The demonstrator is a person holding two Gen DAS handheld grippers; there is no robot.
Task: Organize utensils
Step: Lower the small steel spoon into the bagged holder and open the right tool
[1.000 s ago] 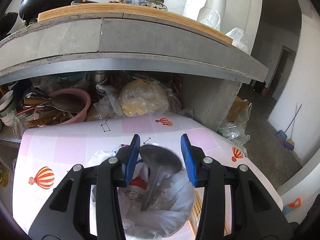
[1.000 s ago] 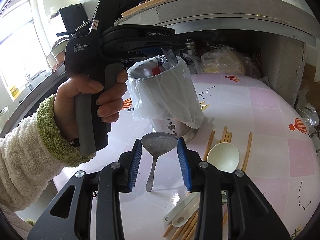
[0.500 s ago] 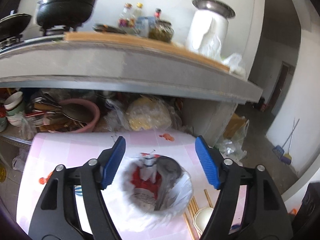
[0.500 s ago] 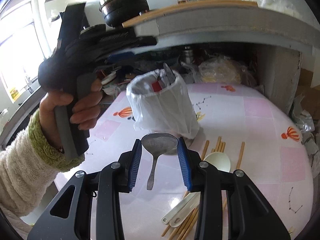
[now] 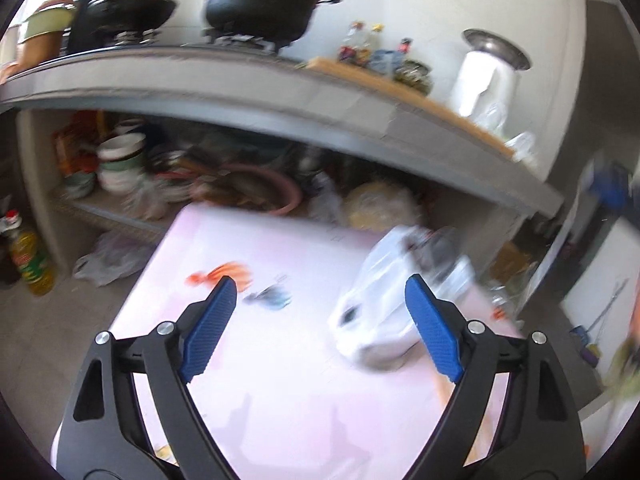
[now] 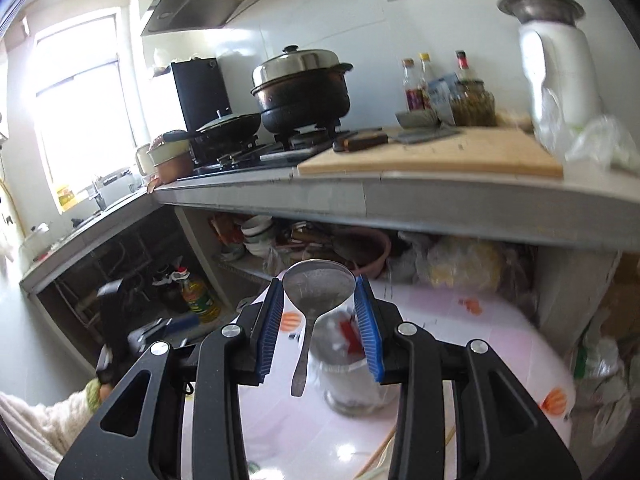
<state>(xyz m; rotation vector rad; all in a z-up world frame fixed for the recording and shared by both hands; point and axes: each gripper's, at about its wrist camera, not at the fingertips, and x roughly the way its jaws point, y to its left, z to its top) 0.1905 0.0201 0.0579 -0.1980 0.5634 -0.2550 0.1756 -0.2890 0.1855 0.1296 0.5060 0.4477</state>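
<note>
In the right wrist view my right gripper [image 6: 319, 312] is shut on a metal spoon [image 6: 316, 300], gripped by its bowl with the handle hanging down. Below and behind it stands the metal utensil holder [image 6: 350, 372] lined with a white plastic bag, on the pink table [image 6: 480, 344]. In the blurred left wrist view my left gripper [image 5: 320, 320] has its jaws opening wide with nothing between them; the bag-lined holder [image 5: 384, 312] sits to its right, with a spoon inside. The left gripper body [image 6: 120, 320] and a fleece sleeve [image 6: 40, 416] show low at the left.
A grey counter [image 6: 360, 196] overhangs the table's far side, carrying pots, a cutting board and bottles. The shelf under it holds bowls, a pink basin [image 6: 372, 252] and bags. An oil bottle [image 5: 30, 256] stands on the floor at the left. Chopsticks [image 6: 380, 452] lie on the table.
My left gripper released its spoon into the holder, opened wide and swung left, away from the holder. My right gripper rose with its spoon, from table level to above the holder.
</note>
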